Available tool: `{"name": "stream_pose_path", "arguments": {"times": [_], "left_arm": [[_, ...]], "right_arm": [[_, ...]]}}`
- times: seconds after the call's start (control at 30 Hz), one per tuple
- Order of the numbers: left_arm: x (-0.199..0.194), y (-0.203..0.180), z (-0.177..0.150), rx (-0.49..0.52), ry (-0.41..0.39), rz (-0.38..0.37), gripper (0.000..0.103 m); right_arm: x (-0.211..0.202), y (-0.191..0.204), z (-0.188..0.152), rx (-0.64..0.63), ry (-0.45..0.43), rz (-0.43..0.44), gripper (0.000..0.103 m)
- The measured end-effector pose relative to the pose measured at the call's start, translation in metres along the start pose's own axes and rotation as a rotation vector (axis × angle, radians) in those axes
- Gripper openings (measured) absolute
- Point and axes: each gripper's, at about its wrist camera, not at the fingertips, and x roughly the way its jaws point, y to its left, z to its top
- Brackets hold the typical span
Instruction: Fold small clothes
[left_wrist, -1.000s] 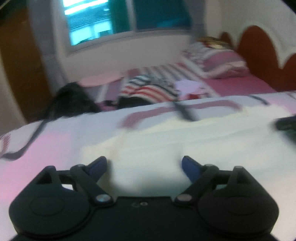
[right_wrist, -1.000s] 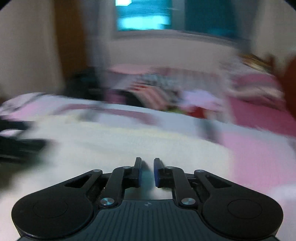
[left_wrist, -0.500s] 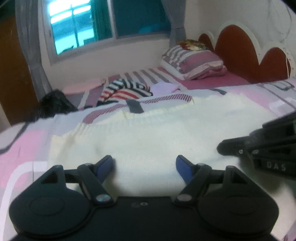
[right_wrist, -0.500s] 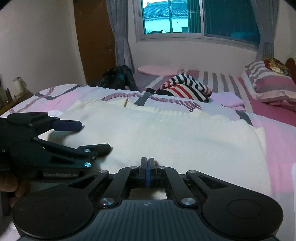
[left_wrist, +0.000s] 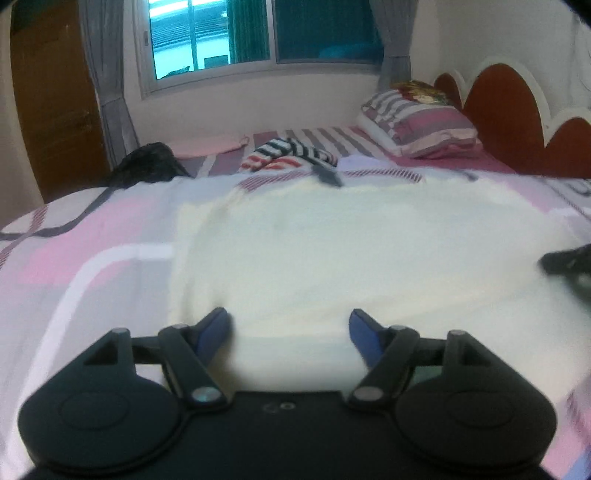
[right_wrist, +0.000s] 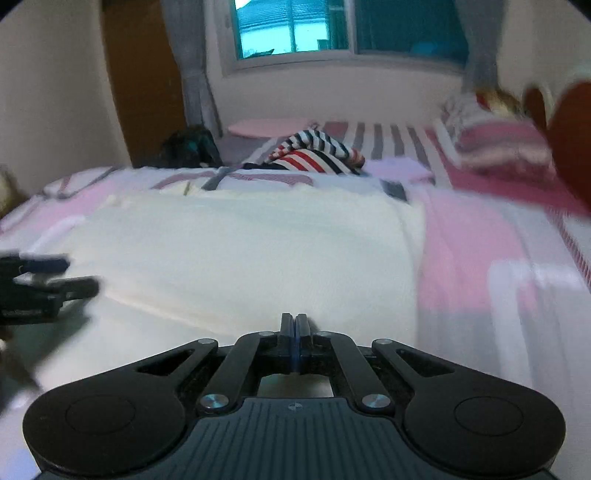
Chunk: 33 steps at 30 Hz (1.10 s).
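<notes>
A cream knitted garment (left_wrist: 351, 251) lies spread flat on the pink and white bedspread (left_wrist: 92, 258). My left gripper (left_wrist: 288, 325) is open, its blue pads over the garment's near left part with nothing pressed between them. In the right wrist view it shows blurred at the left edge (right_wrist: 70, 275). My right gripper (right_wrist: 294, 321) is shut, its tips at the near edge of the garment (right_wrist: 240, 251), where a low ridge of cloth runs up to them. I cannot tell whether cloth is pinched. In the left wrist view the right gripper (left_wrist: 565, 260) is a dark blur at the right.
Beyond the garment lie a pile of striped clothes (left_wrist: 291, 155), a striped pillow (left_wrist: 421, 125) and a black bag (left_wrist: 147, 166). A red scalloped headboard (left_wrist: 502, 110) rises at the right. The far wall has a window (left_wrist: 229, 33) and a brown door (left_wrist: 55, 92).
The two grippers have drawn apart over the garment, the left one to the left and the right one to the right. The left jaws narrowed a little. The right jaws closed their small gap.
</notes>
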Motion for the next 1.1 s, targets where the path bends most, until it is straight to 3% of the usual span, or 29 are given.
{"name": "stream_pose_path", "arguments": {"times": [0.13,0.2,0.3,0.43,0.57,0.63,0.77,0.87,1.07,1.1], "left_arm": [[-0.019,-0.013,0.004,0.017,-0.007,0.040,0.070],[-0.032,-0.027,0.004,-0.001,-0.019,-0.003,0.071],[-0.047,-0.054,-0.005,-0.012,0.000,-0.064,0.071],[-0.048,-0.076,-0.028,-0.005,0.041,-0.072,0.069],[-0.055,-0.066,-0.035,-0.059,0.044,-0.084,0.073],[-0.056,-0.059,-0.035,-0.039,0.049,-0.068,0.074],[-0.063,-0.027,-0.043,-0.076,0.054,-0.006,0.073],[-0.066,-0.023,-0.045,-0.051,0.052,-0.007,0.073],[-0.064,-0.027,-0.041,-0.077,0.063,0.020,0.071],[-0.062,-0.027,-0.042,-0.079,0.055,0.020,0.071]], "right_arm": [[-0.015,0.009,-0.003,-0.025,-0.003,-0.031,0.000],[-0.028,0.026,-0.006,-0.010,-0.038,0.038,0.000],[-0.038,0.054,-0.020,-0.015,-0.017,0.115,0.000],[-0.034,0.092,-0.044,-0.071,0.034,0.192,0.000],[-0.035,0.093,-0.060,-0.068,0.032,0.177,0.000],[-0.038,0.084,-0.059,-0.050,0.033,0.163,0.000],[-0.059,0.038,-0.060,0.035,0.013,-0.004,0.000],[-0.067,0.007,-0.067,0.111,0.009,0.027,0.000],[-0.080,0.021,-0.052,0.090,-0.029,-0.025,0.000],[-0.073,0.020,-0.053,0.088,0.000,-0.053,0.000]]}}
